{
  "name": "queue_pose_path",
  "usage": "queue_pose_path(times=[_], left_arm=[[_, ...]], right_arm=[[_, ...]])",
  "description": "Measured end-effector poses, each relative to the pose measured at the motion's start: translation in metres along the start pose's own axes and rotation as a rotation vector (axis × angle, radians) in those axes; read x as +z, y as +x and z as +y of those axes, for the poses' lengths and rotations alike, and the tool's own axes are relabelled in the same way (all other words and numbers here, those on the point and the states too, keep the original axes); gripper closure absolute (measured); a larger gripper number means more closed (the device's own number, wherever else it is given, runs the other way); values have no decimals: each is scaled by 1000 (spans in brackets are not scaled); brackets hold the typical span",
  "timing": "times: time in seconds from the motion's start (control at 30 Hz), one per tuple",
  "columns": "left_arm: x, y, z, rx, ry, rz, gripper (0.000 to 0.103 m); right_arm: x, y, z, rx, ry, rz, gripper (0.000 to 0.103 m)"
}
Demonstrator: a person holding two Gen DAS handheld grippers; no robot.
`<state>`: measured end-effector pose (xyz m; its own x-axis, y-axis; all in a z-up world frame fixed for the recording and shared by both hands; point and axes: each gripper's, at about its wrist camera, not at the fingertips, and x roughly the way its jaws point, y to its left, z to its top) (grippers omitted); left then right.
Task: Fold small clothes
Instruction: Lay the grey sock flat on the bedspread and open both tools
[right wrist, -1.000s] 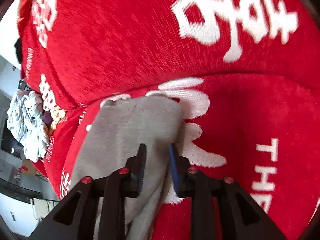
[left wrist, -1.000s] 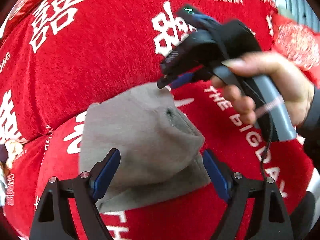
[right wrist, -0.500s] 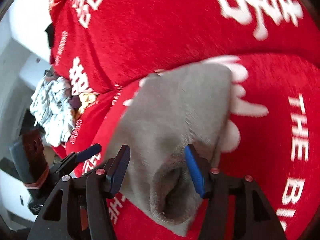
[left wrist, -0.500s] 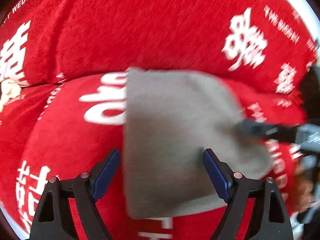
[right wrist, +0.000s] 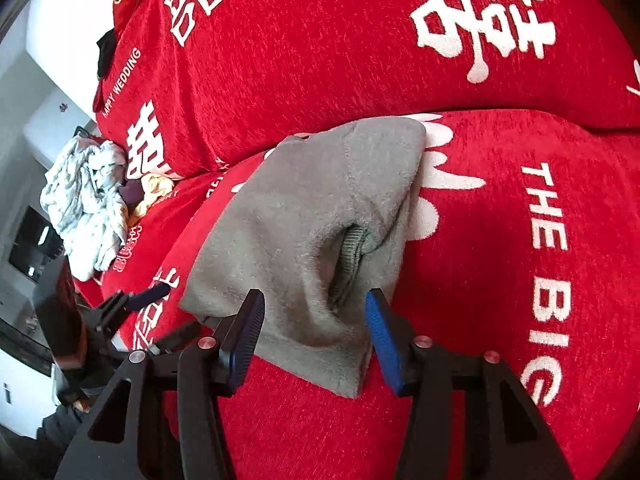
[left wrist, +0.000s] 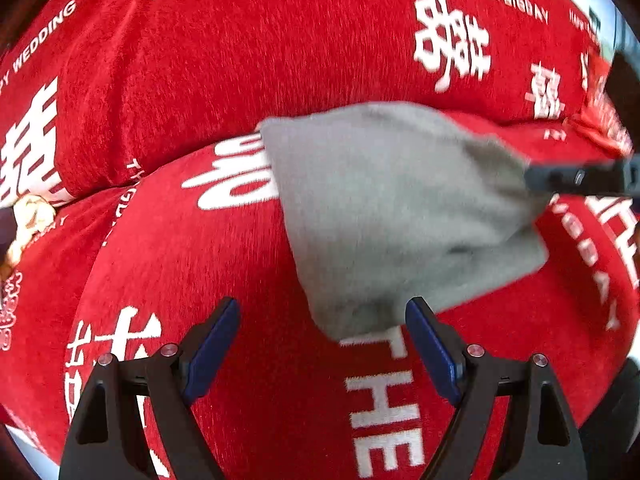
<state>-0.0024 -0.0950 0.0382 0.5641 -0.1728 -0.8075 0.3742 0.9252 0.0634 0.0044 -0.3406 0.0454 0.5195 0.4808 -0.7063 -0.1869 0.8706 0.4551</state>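
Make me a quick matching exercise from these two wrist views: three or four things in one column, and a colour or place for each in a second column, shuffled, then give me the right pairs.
Things:
1. grey garment
2. sofa cover
3. pile of pale clothes
4. left gripper

Descriptions:
A. red with white lettering
B. jaws apart, with nothing between the pads
C. heaped at the far left end of the sofa
D. lying on the seat cushion, a ribbed cuff showing in its fold

Pairs: 1-D, 2-A, 3-C, 4-B
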Motion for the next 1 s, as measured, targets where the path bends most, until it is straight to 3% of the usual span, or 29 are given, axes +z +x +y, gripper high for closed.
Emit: queue_pose_path(times=[0.07, 0.1, 0.13, 0.2, 0.27, 0.37, 0.47, 0.57, 0.67, 0.8, 0.87, 0.9, 0.93, 1.0], left_arm=[[7, 9, 4, 48, -9, 3, 18], [12, 15, 8, 67, -27, 11, 18], [17, 20, 14, 78, -61, 30, 18], [23, 24, 36, 29, -177, 73, 18], [21, 18, 54, -19, -280, 73, 18], [6, 16, 59, 7, -287, 73, 18], [-9, 26, 63, -5, -303, 108, 18], [-12, 21, 62, -7, -293, 102, 18], [-13, -4, 54, 6, -222, 59, 18], [0, -42, 47, -49, -181, -35, 18], [19, -43, 42, -69, -189, -47, 18], [27, -39, 39, -78, -191, -45, 18], [37, -30, 34, -82, -192, -34, 18], [51, -10, 30, -79, -205, 10, 18]], right_arm=[[-2, 4, 4, -42, -46, 15, 48], [-1, 7, 8, -73, -68, 31, 65], [-2, 11, 10, -102, -84, 54, 97], [-2, 8, 11, -114, -74, 72, 97], [-5, -9, 15, -77, -78, 29, 97], [-16, -14, 12, -43, -42, 24, 98], [-37, 10, 1, -69, 0, 76, 98], [-45, 14, -7, -42, 37, 32, 98], [-42, 0, -8, -26, 56, 18, 95], [-29, -32, 12, -67, -33, -95, 89], [-17, -34, 23, -49, -54, -124, 73], [-13, -32, 27, -42, -56, -127, 49], [-9, -28, 30, -39, -57, -131, 32], [0, -11, 37, -28, -63, -130, 32]])
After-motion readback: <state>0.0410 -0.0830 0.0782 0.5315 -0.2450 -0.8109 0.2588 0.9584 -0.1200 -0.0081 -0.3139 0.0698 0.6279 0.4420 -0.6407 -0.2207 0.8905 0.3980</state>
